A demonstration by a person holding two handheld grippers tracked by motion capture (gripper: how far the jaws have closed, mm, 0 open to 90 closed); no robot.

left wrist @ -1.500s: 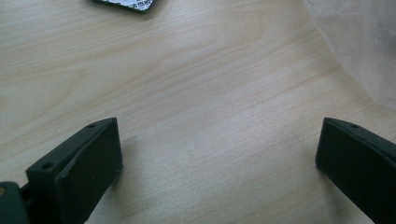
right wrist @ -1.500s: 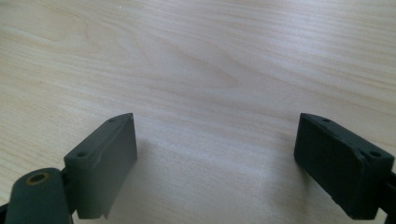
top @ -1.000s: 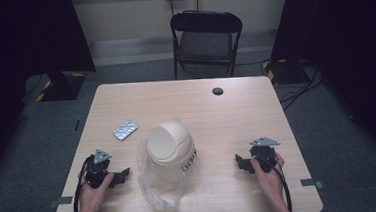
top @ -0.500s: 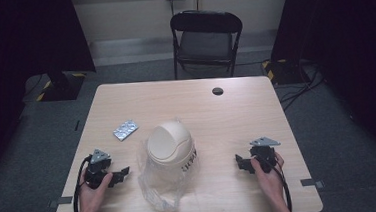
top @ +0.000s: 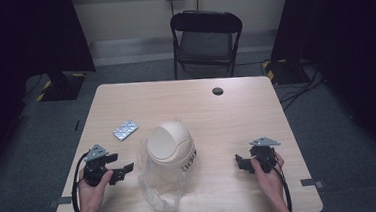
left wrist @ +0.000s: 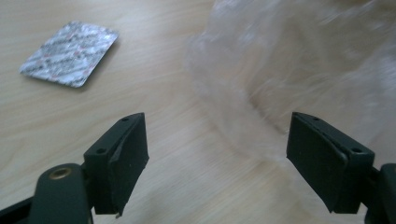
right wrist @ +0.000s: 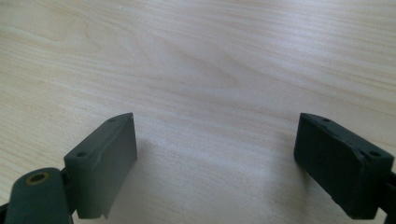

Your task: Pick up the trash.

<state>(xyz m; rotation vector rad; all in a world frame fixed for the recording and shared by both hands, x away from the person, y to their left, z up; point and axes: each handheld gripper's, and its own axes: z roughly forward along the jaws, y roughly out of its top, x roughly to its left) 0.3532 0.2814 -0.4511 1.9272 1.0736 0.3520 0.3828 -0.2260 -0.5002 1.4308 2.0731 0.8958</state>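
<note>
Hovering beside the bagged bin, both grippers released.
Left gripper (top: 125,169), jaws just narrowing on nothing, nears the clear bag (top: 156,188) around the beige bin (top: 170,146) mid-desk; right gripper (top: 240,163) gapes.

Tabletop layout: bin mid, grippers either side.

Bin (top: 171,146) sits in a plastic bag (top: 157,188) at centre-front of table (top: 185,93); bag spills twd the near edge. Blister pack (top: 125,130) lies on table, left of bin & a bit behind it. Left gripper (top: 125,169) just left of bag, near front edge; right gripper (top: 239,162) well right of bin, same row. Hole (top: 217,91) in tabletop at back, right of centre. Chair (top: 206,42) behind table's far edge.
</note>
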